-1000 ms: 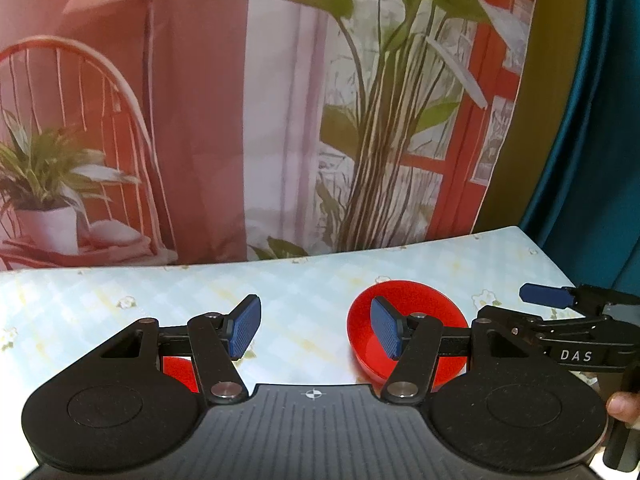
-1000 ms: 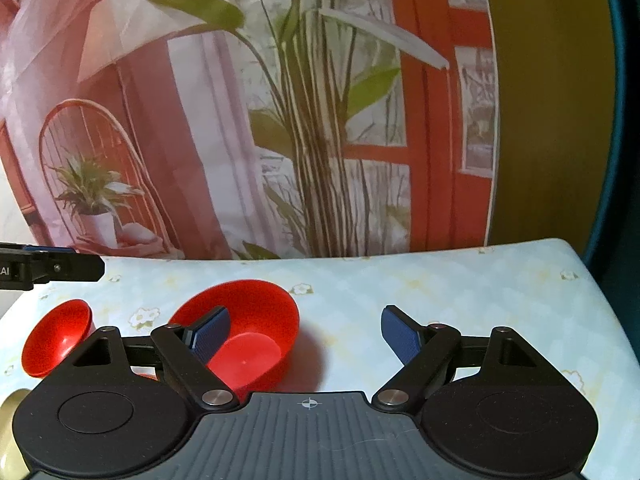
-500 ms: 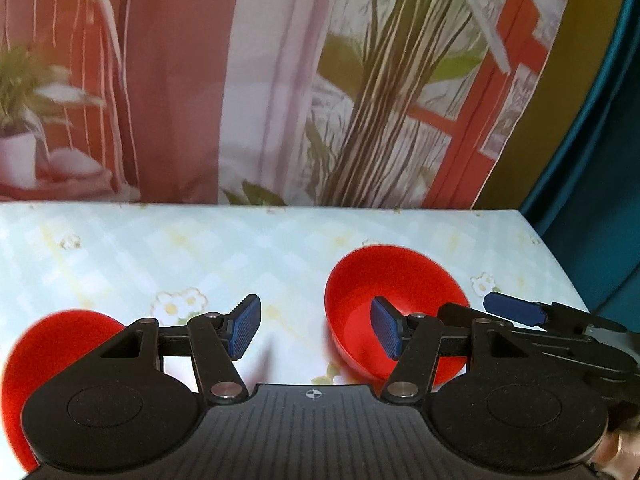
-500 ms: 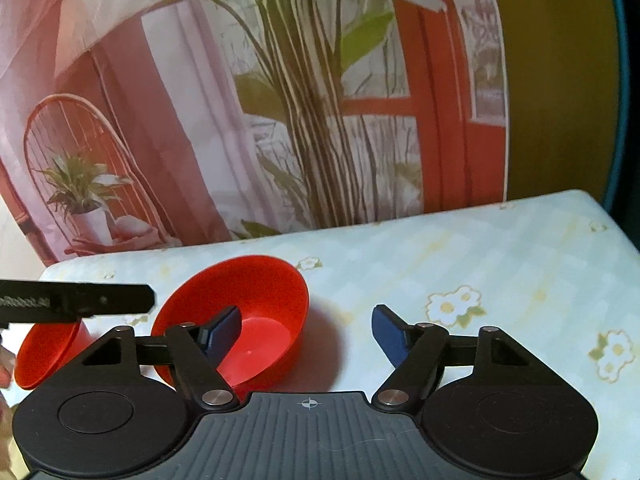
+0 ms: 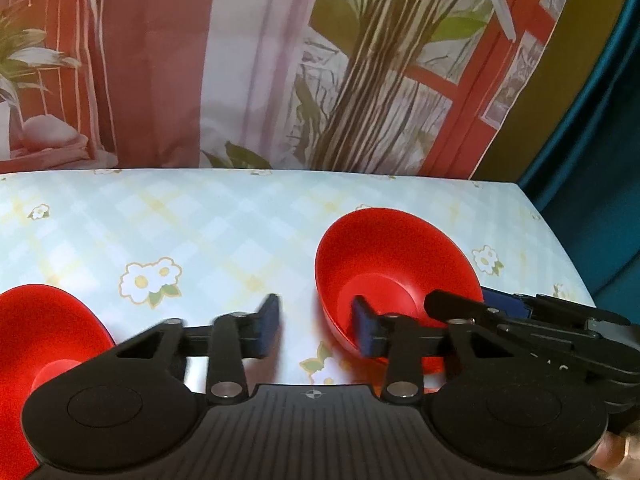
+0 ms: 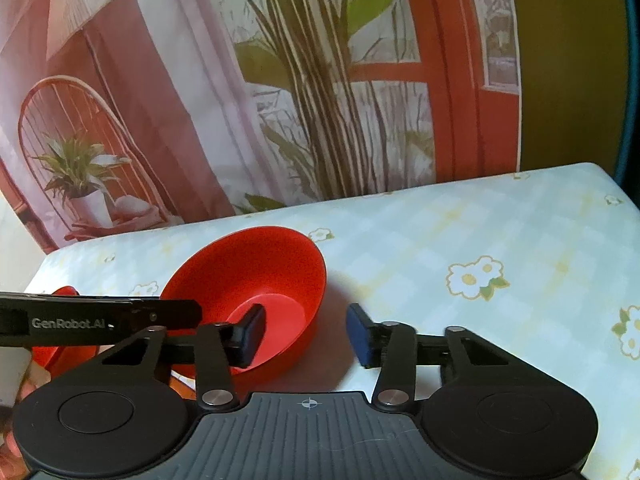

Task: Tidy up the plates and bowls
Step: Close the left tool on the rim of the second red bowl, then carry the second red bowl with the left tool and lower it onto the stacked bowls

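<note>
A red bowl (image 5: 396,264) stands on the flowered tablecloth (image 5: 200,232). My left gripper (image 5: 318,330) straddles its left rim, one blue pad inside and the other outside. The jaws are closing, with a gap still left at the wall. In the right wrist view the same bowl (image 6: 256,268) has its right wall between the fingers of my right gripper (image 6: 306,336), which is also closing and does not press on it. A second red bowl (image 5: 44,332) sits at the lower left, beside the left gripper. The right gripper's fingers (image 5: 460,306) show at the bowl's right rim.
A printed backdrop (image 6: 280,80) of plants and a red window hangs along the table's far edge. A teal curtain (image 5: 600,160) lies past the right edge. A person's hand (image 6: 24,392) holds the left gripper. Bare cloth (image 6: 500,240) stretches right of the bowl.
Both grippers came down and closer to the red bowl, and each pair of jaws narrowed around an opposite side of its rim. The bowl has not moved.
</note>
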